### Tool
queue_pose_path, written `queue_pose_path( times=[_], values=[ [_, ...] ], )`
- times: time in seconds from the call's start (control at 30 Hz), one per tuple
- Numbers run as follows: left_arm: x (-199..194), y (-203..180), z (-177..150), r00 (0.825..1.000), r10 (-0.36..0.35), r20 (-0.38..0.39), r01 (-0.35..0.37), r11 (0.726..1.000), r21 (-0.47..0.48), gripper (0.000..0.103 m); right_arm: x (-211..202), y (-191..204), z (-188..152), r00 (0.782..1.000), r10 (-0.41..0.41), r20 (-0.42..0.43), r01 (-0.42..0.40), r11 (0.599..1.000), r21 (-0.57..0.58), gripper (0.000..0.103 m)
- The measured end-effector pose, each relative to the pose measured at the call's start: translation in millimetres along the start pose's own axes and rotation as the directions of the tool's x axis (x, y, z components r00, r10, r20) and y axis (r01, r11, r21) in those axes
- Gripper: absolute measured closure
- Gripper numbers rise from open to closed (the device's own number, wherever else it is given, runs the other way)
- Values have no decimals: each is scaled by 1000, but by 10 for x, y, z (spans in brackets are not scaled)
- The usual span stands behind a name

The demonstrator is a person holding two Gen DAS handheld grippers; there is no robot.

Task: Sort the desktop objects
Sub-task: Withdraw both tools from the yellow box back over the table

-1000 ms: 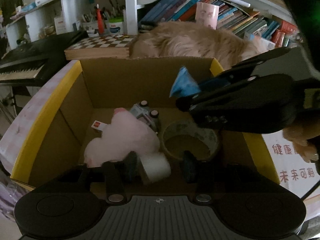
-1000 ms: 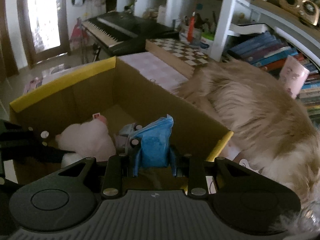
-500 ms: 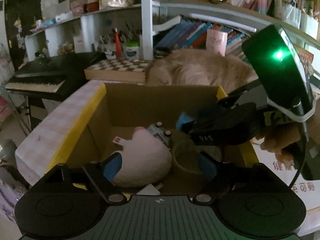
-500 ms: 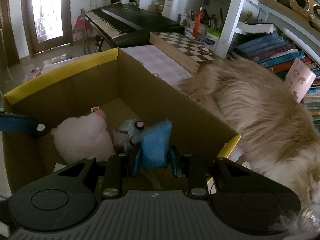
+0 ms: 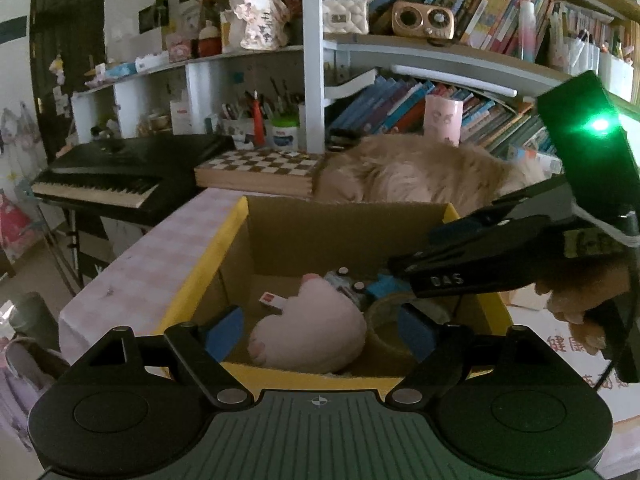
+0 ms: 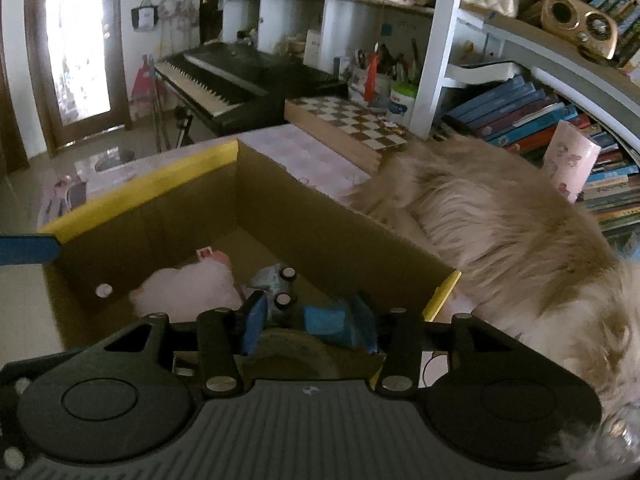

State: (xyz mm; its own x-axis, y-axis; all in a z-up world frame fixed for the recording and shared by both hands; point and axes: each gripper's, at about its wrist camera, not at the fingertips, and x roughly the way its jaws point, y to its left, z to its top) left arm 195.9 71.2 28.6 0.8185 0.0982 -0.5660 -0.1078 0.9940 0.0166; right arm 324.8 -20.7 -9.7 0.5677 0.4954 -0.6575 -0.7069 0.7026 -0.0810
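A cardboard box with yellow-taped rims (image 5: 200,264) (image 6: 140,196) holds a pink plush toy (image 5: 316,328) (image 6: 188,292), a small toy car (image 5: 346,280) (image 6: 276,284), a tape roll (image 5: 384,320) and a blue packet (image 5: 384,284) (image 6: 324,320). My left gripper (image 5: 320,332) is open above the box's near rim, with nothing between its blue pads. My right gripper (image 6: 310,320) reaches into the box from the right. Its jaws are opening, and the blue packet lies low between them, apparently loose on the tape roll.
A long-haired tan animal (image 5: 420,168) (image 6: 500,232) lies right behind the box. A chessboard (image 5: 256,168), a keyboard piano (image 5: 112,176) and full bookshelves (image 5: 460,100) stand beyond. A person's hand (image 5: 576,296) holds the right gripper.
My left gripper opened, let go of a white item and drew back up out of the box. My right gripper's jaws spread and the blue packet sank from upright to lying in the box.
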Motion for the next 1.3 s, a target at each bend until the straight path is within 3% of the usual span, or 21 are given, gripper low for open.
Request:
queue_pose_path(
  times=[0.67, 0.97, 1.3],
  values=[
    [-454, 356, -222, 996, -50, 68, 51, 999, -5, 16, -798, 455, -317, 988, -129, 86, 119, 986, 117, 57],
    [-684, 509, -455, 997, -58, 59, 60, 998, -26, 16, -998, 797, -654, 985, -166, 39, 153, 961, 228, 57],
    [-947, 643, -801, 1000, -11, 16, 12, 998, -57, 16, -1167, 1214, -1045, 984, -180, -10, 174, 937, 303, 57]
  ],
)
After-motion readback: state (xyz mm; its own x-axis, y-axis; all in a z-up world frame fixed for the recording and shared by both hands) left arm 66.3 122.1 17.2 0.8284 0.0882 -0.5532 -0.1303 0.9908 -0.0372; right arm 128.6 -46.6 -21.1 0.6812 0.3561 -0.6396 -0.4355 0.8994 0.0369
